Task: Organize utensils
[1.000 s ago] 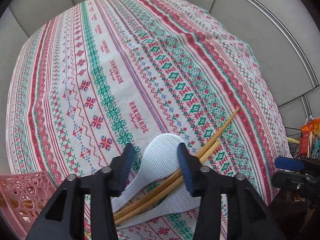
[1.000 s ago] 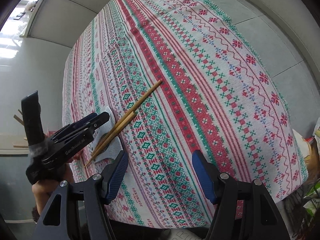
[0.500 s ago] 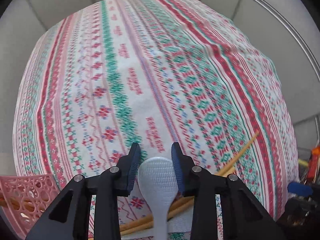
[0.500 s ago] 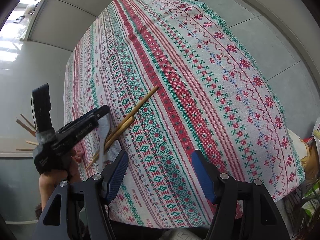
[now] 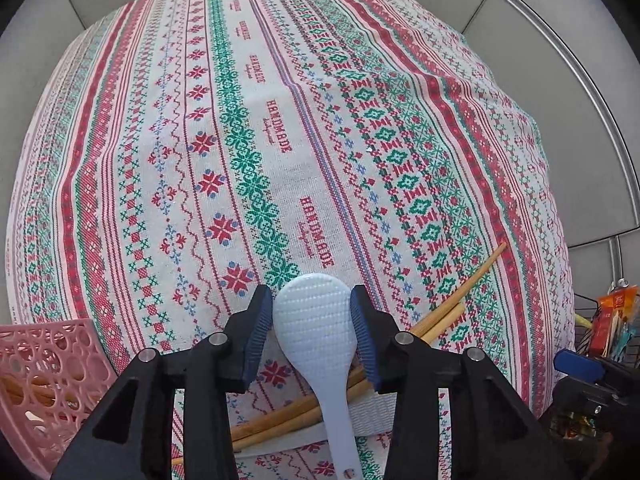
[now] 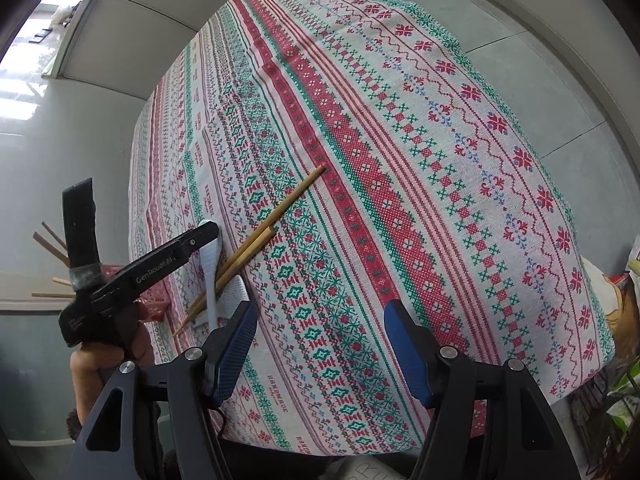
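I see one white rice paddle (image 5: 316, 328) with a dimpled, oval blade and a slim handle, lying near the tablecloth's (image 5: 280, 128) near edge, its blade between the blue pads of my left gripper (image 5: 312, 332). Those jaws are opening; the pads stand right beside the blade's rim, and I cannot tell whether they touch it. The paddle's handle crosses over two long wooden chopsticks (image 5: 448, 304), which lie slantwise across the cloth. Under them is a second white ribbed utensil (image 6: 236, 292), mostly hidden. One pink perforated basket (image 5: 48, 364) sits at the cloth's near left corner, with some wooden sticks inside; I cannot count them. My right gripper (image 6: 316, 348) hangs over the cloth's near edge with its jaws spread wide and nothing between them.
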Demonstrator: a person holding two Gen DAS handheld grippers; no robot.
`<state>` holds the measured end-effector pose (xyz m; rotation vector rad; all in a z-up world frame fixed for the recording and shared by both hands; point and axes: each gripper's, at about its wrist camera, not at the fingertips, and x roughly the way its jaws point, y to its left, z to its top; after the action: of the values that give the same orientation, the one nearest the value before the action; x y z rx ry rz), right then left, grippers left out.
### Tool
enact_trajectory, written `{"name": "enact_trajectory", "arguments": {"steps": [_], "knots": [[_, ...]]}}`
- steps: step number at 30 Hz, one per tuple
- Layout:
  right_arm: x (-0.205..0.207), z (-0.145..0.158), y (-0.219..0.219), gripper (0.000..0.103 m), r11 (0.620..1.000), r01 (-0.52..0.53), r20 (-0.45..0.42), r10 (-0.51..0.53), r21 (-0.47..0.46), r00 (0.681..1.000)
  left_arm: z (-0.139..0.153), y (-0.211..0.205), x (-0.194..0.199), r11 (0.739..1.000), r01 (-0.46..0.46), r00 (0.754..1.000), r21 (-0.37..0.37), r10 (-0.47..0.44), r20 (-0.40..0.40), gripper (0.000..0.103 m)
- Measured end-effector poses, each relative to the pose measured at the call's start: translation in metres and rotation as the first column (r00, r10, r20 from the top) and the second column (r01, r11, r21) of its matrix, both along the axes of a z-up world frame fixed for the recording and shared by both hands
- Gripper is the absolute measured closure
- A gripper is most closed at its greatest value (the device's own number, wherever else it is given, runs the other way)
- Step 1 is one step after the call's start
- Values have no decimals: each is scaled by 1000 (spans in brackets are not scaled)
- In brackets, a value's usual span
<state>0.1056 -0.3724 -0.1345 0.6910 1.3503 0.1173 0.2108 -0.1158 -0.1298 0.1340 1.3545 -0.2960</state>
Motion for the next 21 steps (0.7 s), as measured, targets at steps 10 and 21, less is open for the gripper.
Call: {"name": "enact_trajectory", "arguments": {"steps": [10, 21], "knots": [[2, -1, 4, 36, 1000, -7, -8, 8, 9, 1000, 2, -9, -8, 999, -19, 999, 27, 18, 27, 76], [3, -5, 7, 36, 1000, -16, -14, 16, 10, 1000, 12, 18, -17, 997, -45, 999, -68, 47, 21, 103]]}}
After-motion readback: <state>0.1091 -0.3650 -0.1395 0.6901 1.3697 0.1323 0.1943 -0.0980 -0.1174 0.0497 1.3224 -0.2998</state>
